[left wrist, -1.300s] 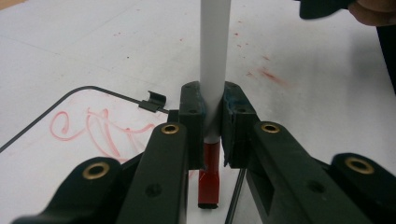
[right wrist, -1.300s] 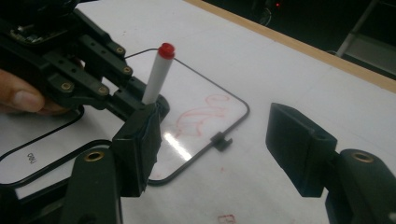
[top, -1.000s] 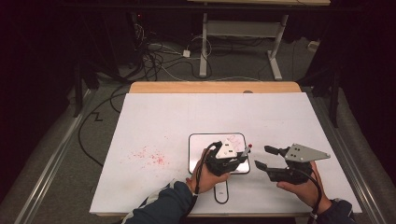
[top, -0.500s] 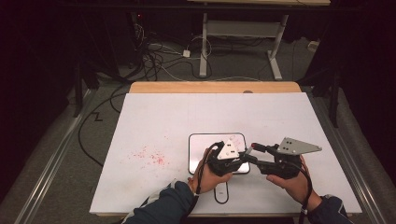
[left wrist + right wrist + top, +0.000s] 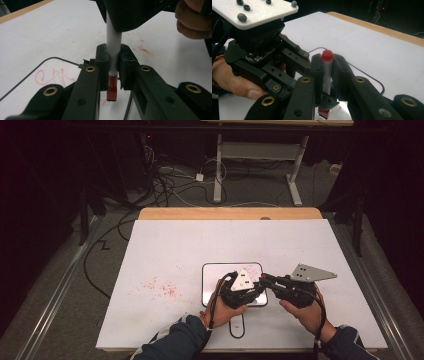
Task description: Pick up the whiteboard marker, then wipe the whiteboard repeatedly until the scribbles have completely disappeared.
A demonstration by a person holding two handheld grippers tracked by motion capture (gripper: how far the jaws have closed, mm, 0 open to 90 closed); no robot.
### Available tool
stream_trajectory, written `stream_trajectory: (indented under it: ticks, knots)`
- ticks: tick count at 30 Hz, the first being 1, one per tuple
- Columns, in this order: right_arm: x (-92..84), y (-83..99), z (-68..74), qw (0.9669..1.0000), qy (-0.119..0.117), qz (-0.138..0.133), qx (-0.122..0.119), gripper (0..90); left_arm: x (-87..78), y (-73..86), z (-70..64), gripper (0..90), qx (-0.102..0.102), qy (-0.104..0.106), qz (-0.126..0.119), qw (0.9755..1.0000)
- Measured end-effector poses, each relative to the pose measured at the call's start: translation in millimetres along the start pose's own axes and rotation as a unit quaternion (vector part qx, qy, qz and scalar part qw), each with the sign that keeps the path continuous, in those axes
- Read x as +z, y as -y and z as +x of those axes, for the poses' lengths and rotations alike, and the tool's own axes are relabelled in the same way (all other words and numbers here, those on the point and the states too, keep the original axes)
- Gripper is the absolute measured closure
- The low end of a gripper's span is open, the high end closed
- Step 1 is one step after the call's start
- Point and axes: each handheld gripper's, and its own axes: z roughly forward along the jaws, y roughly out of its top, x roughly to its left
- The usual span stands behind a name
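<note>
A white marker with a red end stands between both grippers above a small whiteboard. My left gripper is shut on the barrel just above the lower red end. In the right gripper view, my right gripper is shut on the same marker, below its rounded red top. In the high view the left gripper and right gripper meet tip to tip over the whiteboard's right edge. Red scribbles mark the whiteboard.
A large white sheet covers the table, with red specks left of the whiteboard. A wooden strip runs along the far edge. Cables and desk legs lie on the floor beyond. A black loop lies near the front edge.
The right gripper, open and apart on the right a second ago, has moved left to the left gripper and shut on the marker. The left gripper has stayed put.
</note>
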Motion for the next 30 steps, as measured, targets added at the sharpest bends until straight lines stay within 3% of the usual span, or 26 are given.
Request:
stream_trajectory:
  ticks: [2,3,4,6,7,9,10,13,16,19,22,27,30]
  knots:
    - [0.9,0.3,-0.3,1.0000,0.002,0.004,0.002,81.4,0.5,0.4,-0.9,76.0,0.006,-0.002,0.000,1.0000]
    - [1.0,0.6,-0.5,1.0000,0.006,0.006,-0.001,81.4,0.2,0.7,-1.2,64.8,0.008,-0.005,0.004,0.9999]
    - [1.0,0.6,-0.5,1.0000,0.006,0.006,-0.001,81.4,-0.3,1.2,-1.2,64.8,0.006,-0.006,0.008,0.9999]
    - [-1.5,-2.5,-2.0,0.9999,0.010,0.012,-0.003,81.5,-4.0,1.6,-1.1,51.3,0.003,-0.001,0.017,0.9999]
    - [-1.5,-2.5,-2.0,0.9999,0.010,0.012,-0.003,81.5,-7.5,0.5,-1.9,51.3,0.007,-0.006,0.023,0.9997]
    - [-3.5,-4.7,-2.0,0.9995,0.015,0.024,-0.010,81.6,-18.4,-2.2,-2.3,31.8,0.018,-0.019,0.035,0.9990]
    - [-3.7,-4.9,-1.9,0.9994,0.017,0.029,-0.012,81.6,-26.4,-2.7,-1.7,29.3,0.023,-0.028,0.036,0.9987]
    - [-3.7,-4.1,-1.4,0.9989,0.015,0.041,-0.017,81.5,-57.6,1.5,3.1,24.9,0.029,-0.052,0.033,0.9977]
    - [-3.1,-0.1,-0.7,0.9984,0.015,0.050,-0.021,81.5,-93.8,15.5,8.7,22.0,0.028,-0.085,0.024,0.9957]
    - [-3.9,4.6,-2.1,0.9983,0.017,0.051,-0.022,81.6,-128.3,34.3,15.0,20.6,0.014,-0.113,0.020,0.9933]
    - [-8.7,6.2,-1.8,0.9983,0.016,0.052,-0.021,81.6,-156.8,51.8,19.7,19.8,-0.006,-0.145,0.017,0.9893]
    - [-10.6,8.1,2.9,0.9983,0.022,0.048,-0.026,81.7,-185.9,83.1,25.0,19.8,-0.051,-0.177,0.021,0.9827]
    - [-4.0,8.6,1.1,0.9987,0.024,0.037,-0.025,81.8,-191.7,93.4,27.2,19.8,-0.062,-0.182,0.032,0.9809]
